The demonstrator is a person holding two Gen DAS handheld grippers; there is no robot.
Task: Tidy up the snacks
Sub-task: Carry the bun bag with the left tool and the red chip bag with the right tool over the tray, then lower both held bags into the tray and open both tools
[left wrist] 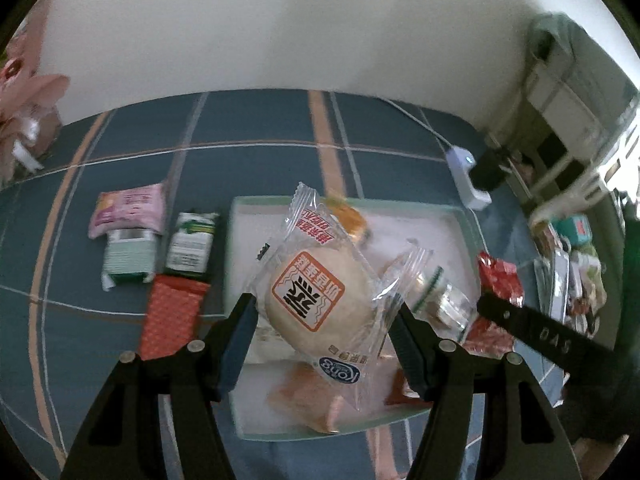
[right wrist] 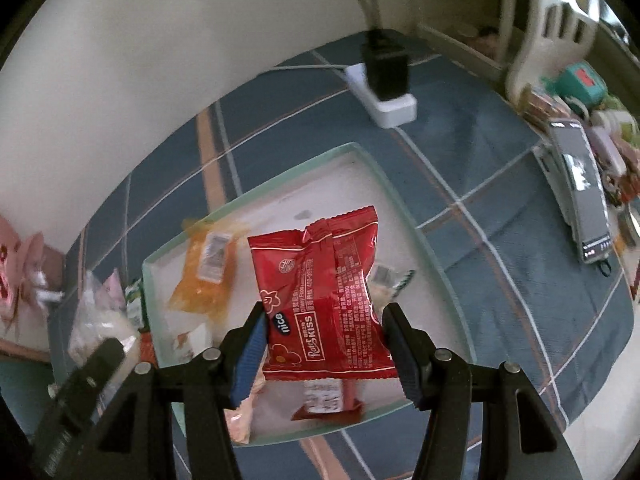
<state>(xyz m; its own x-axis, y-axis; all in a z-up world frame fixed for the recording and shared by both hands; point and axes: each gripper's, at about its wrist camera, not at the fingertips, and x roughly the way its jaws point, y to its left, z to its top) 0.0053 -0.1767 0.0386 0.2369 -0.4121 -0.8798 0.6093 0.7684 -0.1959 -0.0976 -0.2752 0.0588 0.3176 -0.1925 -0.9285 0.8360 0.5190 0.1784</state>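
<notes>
My left gripper [left wrist: 322, 322] is shut on a clear-wrapped round bun [left wrist: 310, 294] with an orange label, held above the pale green tray [left wrist: 466, 220]. My right gripper [right wrist: 324, 328] is shut on a red snack packet [right wrist: 324, 292], held above the same tray [right wrist: 404, 216]. In the tray lie an orange packet [right wrist: 206, 276], a small red packet [right wrist: 332, 402] and a clear-wrapped snack [left wrist: 436, 296]. The right gripper and its red packet [left wrist: 498, 278] show at the right of the left wrist view.
Left of the tray on the blue plaid cloth [left wrist: 260, 128] lie a pink packet [left wrist: 128, 210], two green-and-white packets [left wrist: 192, 244] and a red dotted packet [left wrist: 170, 316]. A white power strip [right wrist: 384, 92] with a black plug lies behind. A phone [right wrist: 582, 188] and clutter sit right.
</notes>
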